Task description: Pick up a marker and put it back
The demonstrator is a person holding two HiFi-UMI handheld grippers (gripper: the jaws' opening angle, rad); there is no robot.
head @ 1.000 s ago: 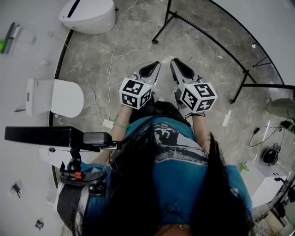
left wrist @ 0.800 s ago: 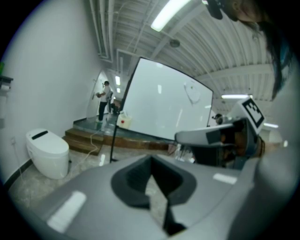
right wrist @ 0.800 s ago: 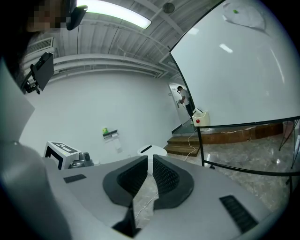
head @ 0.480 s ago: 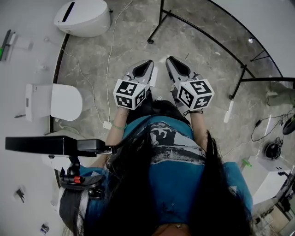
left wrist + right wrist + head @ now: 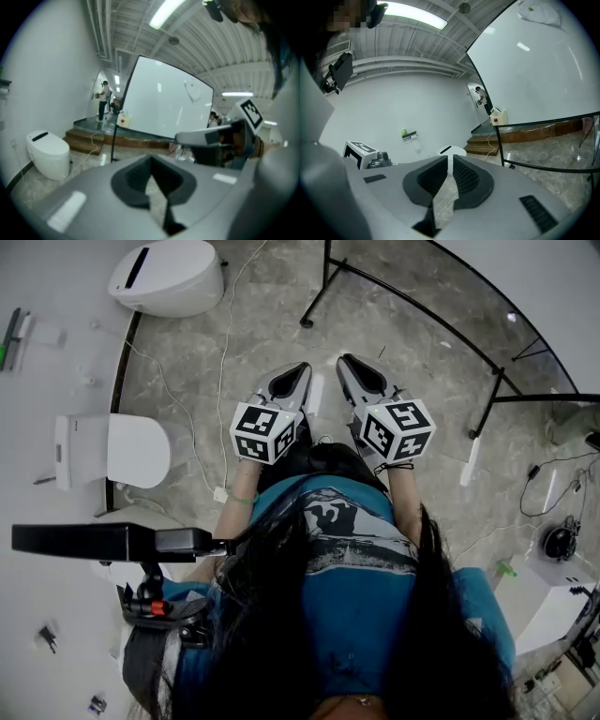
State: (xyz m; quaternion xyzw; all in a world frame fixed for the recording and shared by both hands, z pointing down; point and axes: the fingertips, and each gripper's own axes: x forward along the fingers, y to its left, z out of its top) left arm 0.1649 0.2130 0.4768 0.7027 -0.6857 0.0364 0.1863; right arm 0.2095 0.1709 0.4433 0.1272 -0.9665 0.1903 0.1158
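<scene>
Grey left gripper (image 5: 306, 367) and right gripper (image 5: 343, 361) both closed, empty; marker cubes (image 5: 264, 432) hide the person's hands

- The grey plastic left gripper (image 5: 301, 369) is showing black pads, and its cube (image 5: 262, 432) is carrying black-and-white square markers.
- The grey plastic right gripper (image 5: 346, 362) is showing black ribbed pads, and its own marker cube (image 5: 398, 430) is wearing the same black-and-white squares.
- The marbled grey stone floor (image 5: 267, 329) beyond the fingertips is showing pale veins.
- The glossy white toilet (image 5: 169, 276), left of the left fingers, is bearing a black strip.
- The black metal tube frame (image 5: 422, 307) is running right of the right fingers.
- The blue printed shirt (image 5: 366, 592), behind the fingers, is showing a grey-and-white band.
</scene>
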